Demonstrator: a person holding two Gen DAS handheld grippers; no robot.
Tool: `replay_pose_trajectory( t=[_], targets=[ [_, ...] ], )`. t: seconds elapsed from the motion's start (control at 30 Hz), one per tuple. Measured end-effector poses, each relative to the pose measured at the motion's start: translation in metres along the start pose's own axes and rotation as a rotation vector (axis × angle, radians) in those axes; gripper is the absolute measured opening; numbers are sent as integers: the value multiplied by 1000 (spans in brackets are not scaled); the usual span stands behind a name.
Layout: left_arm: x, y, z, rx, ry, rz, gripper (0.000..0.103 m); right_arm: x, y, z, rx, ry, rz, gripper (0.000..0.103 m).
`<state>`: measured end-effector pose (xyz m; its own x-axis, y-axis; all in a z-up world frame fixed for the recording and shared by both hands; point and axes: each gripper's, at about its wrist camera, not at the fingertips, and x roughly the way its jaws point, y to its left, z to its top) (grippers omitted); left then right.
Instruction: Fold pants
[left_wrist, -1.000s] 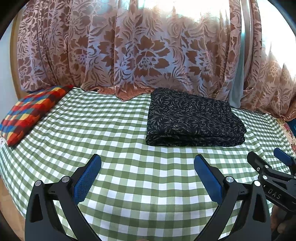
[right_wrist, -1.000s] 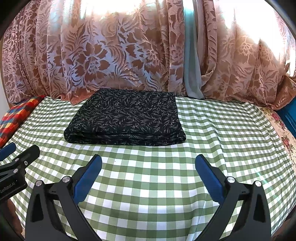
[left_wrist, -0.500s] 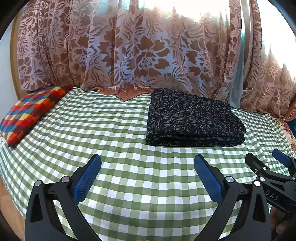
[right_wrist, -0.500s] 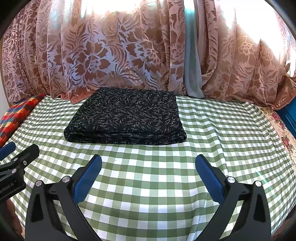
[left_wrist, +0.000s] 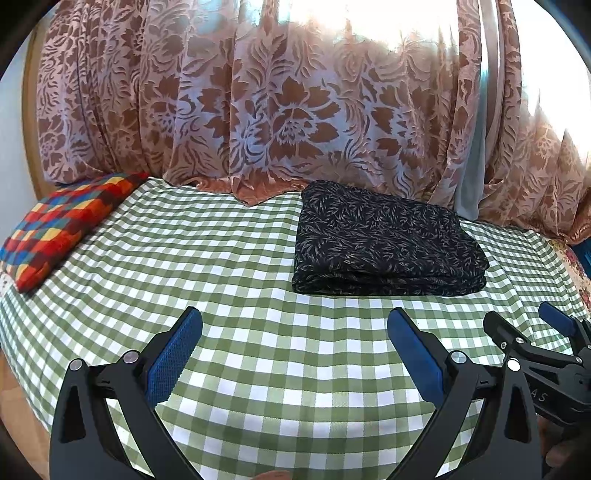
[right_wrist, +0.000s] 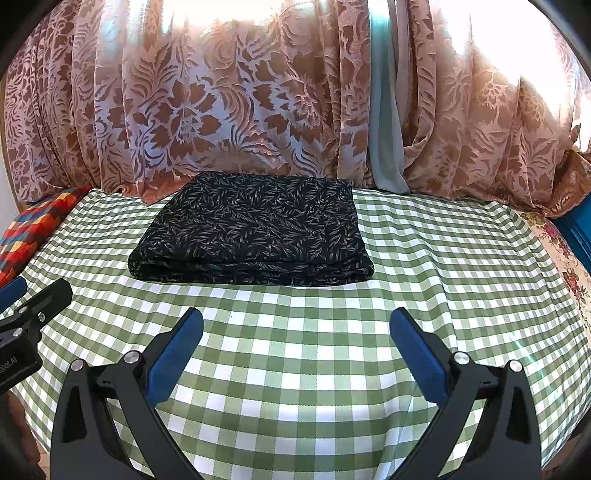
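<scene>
The black leaf-print pants (left_wrist: 384, 240) lie folded in a flat stack on the green checked bed cover (left_wrist: 221, 280), near the curtain; they also show in the right wrist view (right_wrist: 255, 232). My left gripper (left_wrist: 295, 325) is open and empty, well short of the stack and to its left. My right gripper (right_wrist: 295, 325) is open and empty, in front of the stack. The right gripper also shows at the right edge of the left wrist view (left_wrist: 528, 328). The left gripper shows at the left edge of the right wrist view (right_wrist: 33, 295).
A multicoloured checked pillow (left_wrist: 62, 225) lies at the bed's left end. A pink floral curtain (left_wrist: 280, 103) hangs along the far side. A flowered sheet (right_wrist: 565, 254) and something blue (right_wrist: 576, 236) lie at the right edge.
The right gripper has sunk slightly lower in the left wrist view. The pants have not moved and both grippers stay open.
</scene>
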<state>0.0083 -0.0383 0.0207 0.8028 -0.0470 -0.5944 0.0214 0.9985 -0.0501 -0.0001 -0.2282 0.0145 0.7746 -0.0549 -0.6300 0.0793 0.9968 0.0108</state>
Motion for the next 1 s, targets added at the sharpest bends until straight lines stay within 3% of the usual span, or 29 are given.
replay_pose_trajectory(
  t=[0.57,1.0],
  targets=[
    [-4,-5,-1,26,-11,-11,99,0,2,-2,-7,3,-1,101],
    [22,13,-6,-27,78,4,99,9,-12,-4,-2,36,-6,101]
  ],
)
